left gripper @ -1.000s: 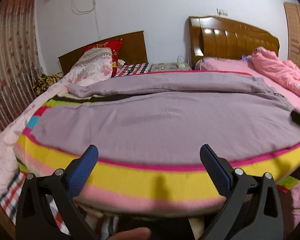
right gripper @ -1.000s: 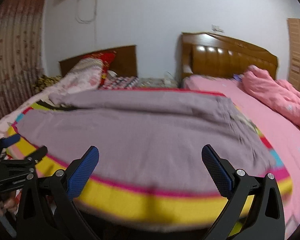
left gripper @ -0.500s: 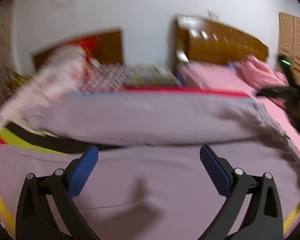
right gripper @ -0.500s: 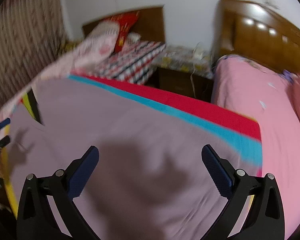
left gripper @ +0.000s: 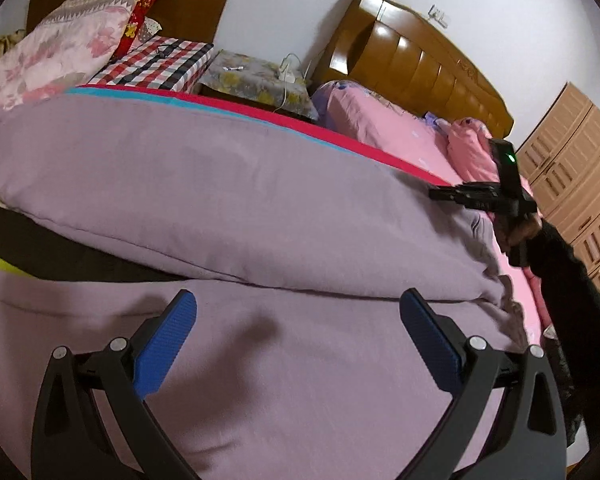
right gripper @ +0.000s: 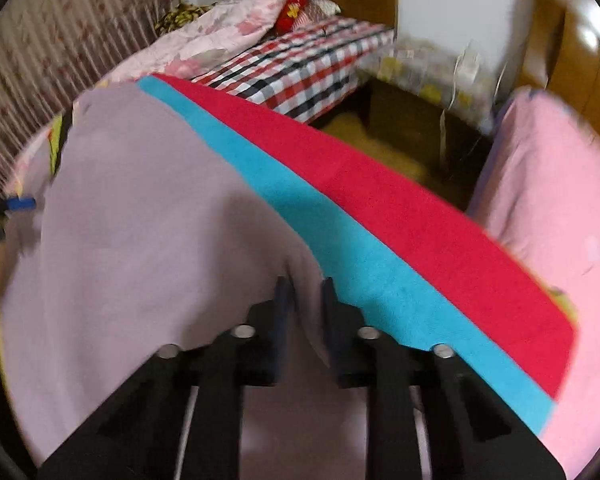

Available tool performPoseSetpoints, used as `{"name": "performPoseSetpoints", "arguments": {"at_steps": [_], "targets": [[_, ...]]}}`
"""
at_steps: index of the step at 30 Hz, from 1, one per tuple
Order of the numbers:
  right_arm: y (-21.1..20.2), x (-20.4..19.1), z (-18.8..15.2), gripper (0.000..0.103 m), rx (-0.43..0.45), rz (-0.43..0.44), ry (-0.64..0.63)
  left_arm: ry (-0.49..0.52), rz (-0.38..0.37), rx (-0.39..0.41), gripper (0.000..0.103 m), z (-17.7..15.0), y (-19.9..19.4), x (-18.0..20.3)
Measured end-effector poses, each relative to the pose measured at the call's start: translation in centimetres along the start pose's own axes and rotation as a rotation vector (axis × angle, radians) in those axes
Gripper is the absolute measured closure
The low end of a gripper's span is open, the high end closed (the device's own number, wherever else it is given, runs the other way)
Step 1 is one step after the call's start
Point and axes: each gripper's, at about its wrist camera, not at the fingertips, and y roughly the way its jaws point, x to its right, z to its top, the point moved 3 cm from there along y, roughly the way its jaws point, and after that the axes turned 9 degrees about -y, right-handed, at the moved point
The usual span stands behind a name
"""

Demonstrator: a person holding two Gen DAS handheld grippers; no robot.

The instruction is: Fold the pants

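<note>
Mauve pants point(left gripper: 228, 184) lie spread across a striped blanket on the bed, both legs running left to right. My left gripper point(left gripper: 298, 336) is open just above the near leg, blue pads point(left gripper: 162, 340) wide apart, holding nothing. My right gripper point(right gripper: 304, 292) is shut on the far edge of the pants point(right gripper: 140, 216), cloth pinched between its fingers next to the blanket's blue stripe point(right gripper: 340, 240). The right gripper also shows in the left wrist view point(left gripper: 484, 196), at the far right end of the pants.
The blanket's red stripe point(right gripper: 420, 208) borders a gap with a nightstand point(left gripper: 256, 80). A pink bed point(left gripper: 388, 132) with a wooden headboard point(left gripper: 416, 64) stands to the right. Pillows point(left gripper: 52, 44) and a checked sheet point(left gripper: 156, 60) lie at the back left. A wardrobe point(left gripper: 576, 168) is far right.
Both grippers moved forward over the bed. My right gripper went from wide open to shut on the far edge of the pants. My left gripper stayed open.
</note>
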Motion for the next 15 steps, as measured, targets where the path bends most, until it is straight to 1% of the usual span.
{"name": "performPoseSetpoints", "arguments": {"at_steps": [1, 2, 3, 4, 5, 6, 8, 9, 11, 12, 13, 14, 15], "targets": [[-1.0, -1.0, 0.4, 0.088, 0.014, -0.047, -0.031, -0.005, 0.000, 0.001, 0.002, 0.1, -0.2, -0.1], [-3.8, -3.6, 0.2, 0.089, 0.068, -0.118, -0.081, -0.014, -0.008, 0.008, 0.002, 0.0, -1.1, -0.1], [-5.4, -5.3, 0.2, 0.089, 0.101, -0.148, -0.102, -0.021, -0.019, 0.019, 0.002, 0.0, -1.9, -0.1], [-7.6, -7.9, -0.1, 0.090, 0.148, -0.187, -0.129, -0.029, -0.029, 0.031, 0.002, -0.1, -2.7, 0.0], [-10.5, -11.4, -0.7, 0.094, 0.218, -0.221, -0.161, -0.044, -0.041, 0.041, 0.002, -0.1, -3.8, -0.2], [-13.0, -14.5, -1.5, 0.102, 0.280, -0.246, -0.182, -0.059, -0.056, 0.048, 0.002, -0.2, -4.7, -0.4], [-17.6, -20.7, -4.4, 0.102, 0.398, -0.279, -0.196, -0.096, -0.094, 0.059, 0.002, -0.9, -6.6, -1.0], [-19.1, -23.1, -6.0, 0.102, 0.428, -0.284, -0.178, -0.109, -0.107, 0.060, 0.002, -1.4, -7.3, -1.3], [-20.1, -26.7, -9.8, 0.102, 0.445, -0.282, -0.100, -0.136, -0.135, 0.046, 0.002, -3.1, -8.4, -2.2], [-19.5, -27.7, -11.6, 0.102, 0.423, -0.282, -0.053, -0.147, -0.131, 0.029, 0.002, -3.9, -8.4, -2.7], [-19.0, -28.1, -13.0, 0.102, 0.400, -0.278, -0.011, -0.161, -0.114, 0.004, 0.002, -4.8, -8.3, -3.3], [-17.9, -28.3, -15.1, 0.101, 0.368, -0.261, 0.069, -0.166, -0.109, -0.008, 0.002, -5.3, -8.1, -3.7], [-17.1, -28.1, -16.7, 0.097, 0.348, -0.239, 0.155, -0.167, -0.097, -0.026, 0.002, -5.8, -7.6, -4.1]]}}
